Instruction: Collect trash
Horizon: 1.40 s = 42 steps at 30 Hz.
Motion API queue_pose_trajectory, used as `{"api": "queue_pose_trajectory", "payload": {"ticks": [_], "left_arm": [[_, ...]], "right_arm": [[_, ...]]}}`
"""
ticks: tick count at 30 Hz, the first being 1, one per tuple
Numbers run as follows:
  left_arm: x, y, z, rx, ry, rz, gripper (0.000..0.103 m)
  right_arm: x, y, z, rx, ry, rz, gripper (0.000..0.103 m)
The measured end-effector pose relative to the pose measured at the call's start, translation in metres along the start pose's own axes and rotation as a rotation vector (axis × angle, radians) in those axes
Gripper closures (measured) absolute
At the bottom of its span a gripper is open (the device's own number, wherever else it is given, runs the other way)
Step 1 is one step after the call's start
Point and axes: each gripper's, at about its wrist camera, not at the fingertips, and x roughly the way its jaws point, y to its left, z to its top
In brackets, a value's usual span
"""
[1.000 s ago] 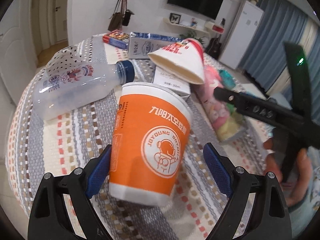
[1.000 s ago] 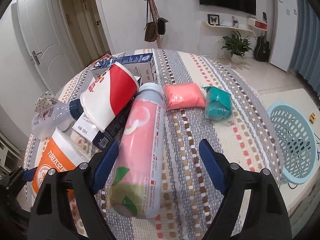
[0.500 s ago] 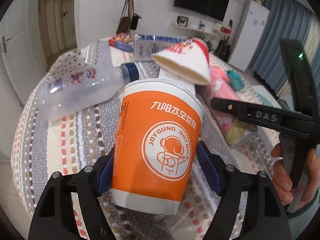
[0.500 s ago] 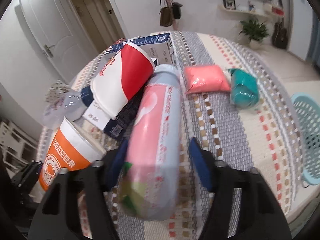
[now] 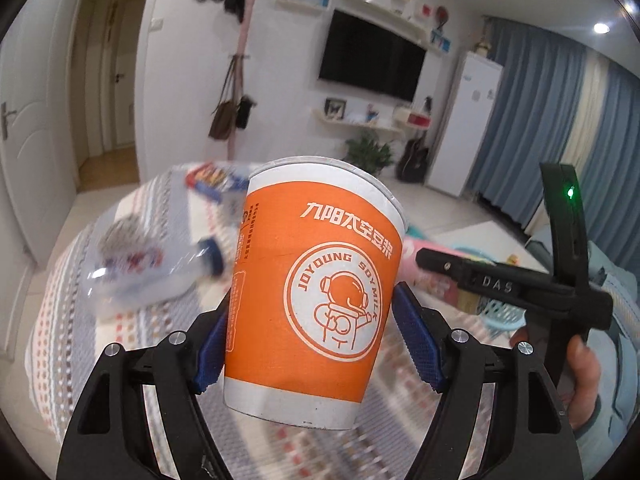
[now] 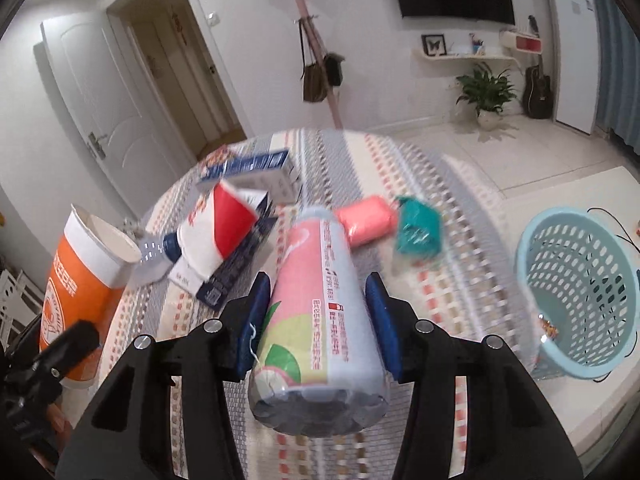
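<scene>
The left tongs (image 5: 310,340) are closed on the orange paper cup (image 5: 316,292), blue pads on its lower wall at 9 and 3 o'clock, and the cup is upright above the counter (image 5: 132,332). It looks empty and light, with thin walls that would buckle under a hard squeeze — the low grip near the stiffer base seems sound. The right tongs (image 6: 316,320) clamp the pink bottle (image 6: 320,312) across its wide body, base toward the camera and cap pointing to 12 o'clock. Its film label is probably slick, so a tilt could let it slide.

The blue basket (image 6: 576,292) stands off the counter edge at 3 o'clock in the right view, mouth open and apparently unobstructed. The red-and-white cup (image 6: 216,232), boxes, pink packet (image 6: 366,220) and teal packet (image 6: 418,228) lie from 10 to 1 o'clock, well apart from that route.
</scene>
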Motion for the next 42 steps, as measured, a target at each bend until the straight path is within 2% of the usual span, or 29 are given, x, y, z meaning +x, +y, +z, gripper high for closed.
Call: {"api": "queue_pose_trajectory", "payload": {"ticks": [5,11,14,19,23,25,32,35,39,42], "left_arm": [[0.009,-0.032,0.015,0.024,-0.031,-0.037,0.030],[0.027,-0.062,0.036,0.052,-0.049,-0.092,0.030],[0.041,-0.080,0.046,0.074,-0.053,-0.119,0.030],[0.061,-0.095,0.045,0.071,-0.027,-0.149,0.030],[0.067,-0.093,0.042,0.071,-0.013,-0.142,0.030],[0.069,-0.089,0.042,0.057,-0.008,-0.140,0.030],[0.064,-0.075,0.039,0.017,-0.004,-0.136,0.030],[0.055,-0.072,0.038,0.019,-0.012,-0.123,0.030],[0.052,-0.063,0.036,-0.008,-0.016,-0.127,0.030],[0.056,-0.061,0.031,-0.013,0.000,-0.126,0.030]], "right_arm": [[-0.028,-0.014,0.011,0.001,-0.080,0.008,0.058],[-0.062,-0.040,0.025,0.016,-0.190,-0.029,0.061],[-0.067,-0.057,0.031,0.041,-0.205,-0.034,0.063],[-0.065,-0.077,0.029,0.090,-0.218,0.006,0.065],[-0.065,-0.075,0.023,0.067,-0.191,0.031,0.061],[-0.062,-0.074,0.016,0.058,-0.142,0.052,0.054],[-0.032,-0.077,-0.013,0.135,-0.056,0.090,0.056],[-0.029,-0.066,-0.012,0.109,-0.061,0.056,0.057],[-0.025,-0.057,-0.015,0.076,-0.056,0.052,0.057],[-0.024,-0.052,-0.025,0.061,-0.086,0.053,0.056]]}}
